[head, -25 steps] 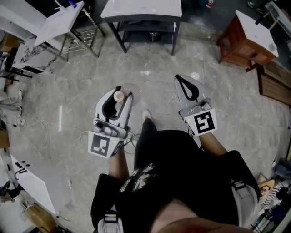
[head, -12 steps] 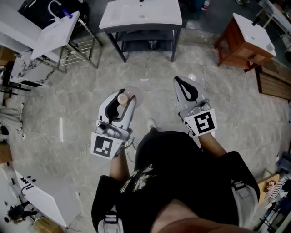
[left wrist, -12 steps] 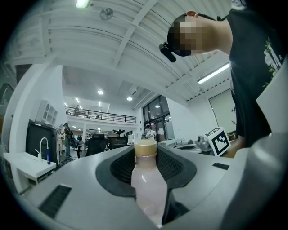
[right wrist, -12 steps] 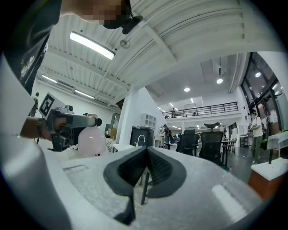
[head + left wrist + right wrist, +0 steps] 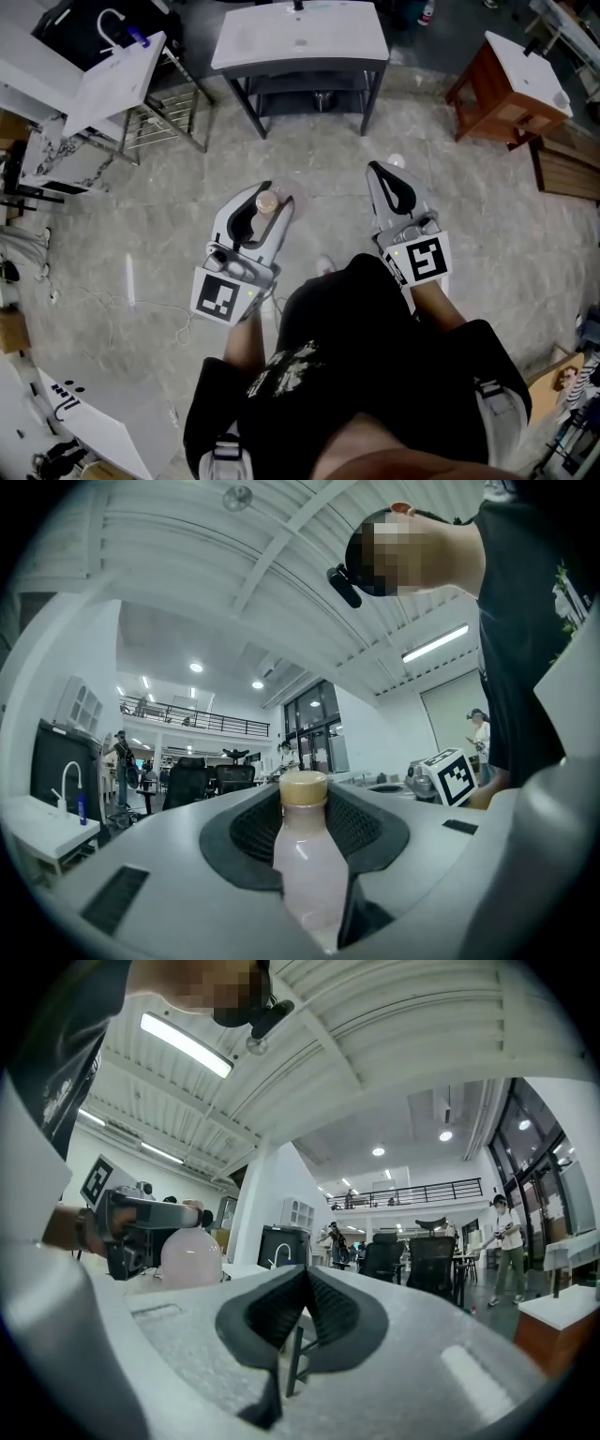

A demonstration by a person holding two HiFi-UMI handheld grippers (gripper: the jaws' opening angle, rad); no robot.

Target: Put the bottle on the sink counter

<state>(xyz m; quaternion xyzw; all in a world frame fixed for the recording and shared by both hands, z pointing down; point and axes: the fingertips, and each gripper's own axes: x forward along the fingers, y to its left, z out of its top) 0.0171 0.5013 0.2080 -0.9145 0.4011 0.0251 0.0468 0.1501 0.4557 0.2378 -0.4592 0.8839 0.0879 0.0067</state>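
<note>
Well short of the white-topped, dark-framed sink counter [image 5: 281, 42] ahead, your left gripper [image 5: 271, 191] clasps the upright pale-pink, tan-capped plastic bottle [image 5: 267, 202], while your right gripper [image 5: 380, 172] is clenched on nothing.

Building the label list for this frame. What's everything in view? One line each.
sink counter: one, white top on dark frame, top centre of the head view
wooden cabinet: one, brown with white top, upper right
sink unit: one, white with a tap, upper left
metal rack: one, grey, beside the sink unit
panel: one, white, on the floor at lower left
floor: grey marbled stone
bottle: one, pale pink with tan cap, upright between the left jaws
left hand-held gripper: one, white and grey, closed on the bottle
right hand-held gripper: one, white and grey, jaws together, empty
shirt: one, black, on the person at bottom centre
</note>
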